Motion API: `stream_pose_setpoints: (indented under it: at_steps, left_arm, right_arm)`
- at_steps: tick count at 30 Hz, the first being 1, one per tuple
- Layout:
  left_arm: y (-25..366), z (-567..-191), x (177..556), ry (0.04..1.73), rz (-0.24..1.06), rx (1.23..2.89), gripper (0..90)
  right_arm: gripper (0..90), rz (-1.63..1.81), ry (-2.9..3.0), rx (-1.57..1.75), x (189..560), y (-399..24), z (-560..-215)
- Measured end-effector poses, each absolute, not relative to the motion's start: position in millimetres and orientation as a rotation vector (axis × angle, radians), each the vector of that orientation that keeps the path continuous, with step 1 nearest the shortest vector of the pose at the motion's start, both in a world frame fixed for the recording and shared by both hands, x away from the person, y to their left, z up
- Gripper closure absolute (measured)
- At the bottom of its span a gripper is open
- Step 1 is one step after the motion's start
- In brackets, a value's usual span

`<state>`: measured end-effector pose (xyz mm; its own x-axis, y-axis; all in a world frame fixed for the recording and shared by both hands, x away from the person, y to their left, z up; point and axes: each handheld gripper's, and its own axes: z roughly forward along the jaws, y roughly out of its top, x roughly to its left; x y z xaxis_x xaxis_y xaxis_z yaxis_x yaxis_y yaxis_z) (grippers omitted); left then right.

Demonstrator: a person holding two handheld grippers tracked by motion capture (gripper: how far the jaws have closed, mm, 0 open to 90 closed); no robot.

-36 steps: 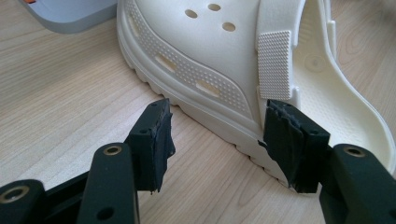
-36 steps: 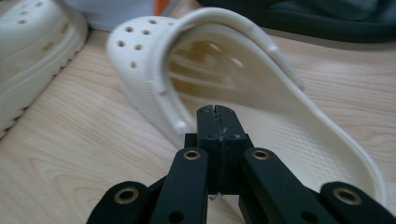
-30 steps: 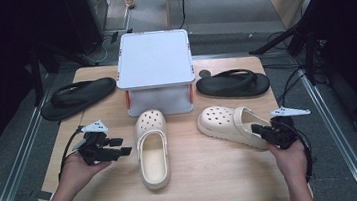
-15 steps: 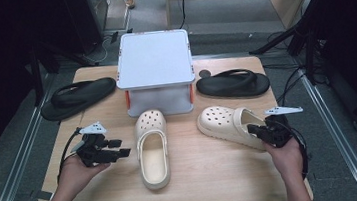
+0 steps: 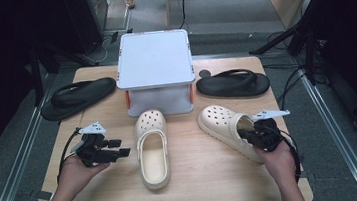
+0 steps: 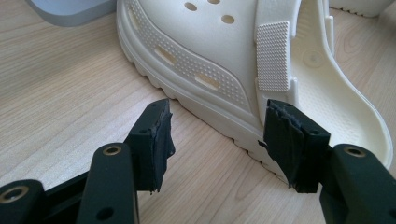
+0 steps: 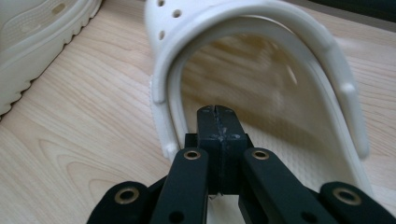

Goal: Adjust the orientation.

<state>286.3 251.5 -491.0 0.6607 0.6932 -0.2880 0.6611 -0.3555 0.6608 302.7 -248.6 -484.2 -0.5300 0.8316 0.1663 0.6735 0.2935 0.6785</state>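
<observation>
Two cream clogs lie on the wooden table. The middle clog (image 5: 152,146) (image 6: 210,51) points away from me. My left gripper (image 5: 121,151) (image 6: 217,121) is open just left of it, and its jaws face the clog's side without touching. The right clog (image 5: 224,126) (image 7: 261,60) lies at an angle with its heel toward my right hand. My right gripper (image 5: 243,135) (image 7: 218,112) is shut, pads pressed together with nothing between them. Its tip reaches into the heel opening under the strap.
A grey-white lidded box (image 5: 157,70) stands at the back middle of the table (image 5: 205,178). One black flip-flop (image 5: 78,97) lies at the back left and another (image 5: 232,83) at the back right. Metal rails run along both sides of the table.
My right gripper has slid left toward the right clog, and its shut tip now sits at the heel opening. The left gripper and both clogs have stayed put.
</observation>
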Motion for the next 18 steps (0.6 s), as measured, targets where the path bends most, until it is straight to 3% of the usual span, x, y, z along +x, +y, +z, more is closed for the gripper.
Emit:
stream_pose_setpoints:
  at_steps: [18]
  left_arm:
    - [250,-491,287,1.043,0.049,2.088,42.1]
  right_arm:
    - [90.0,1.179,2.37,1.42,303,-222,-483]
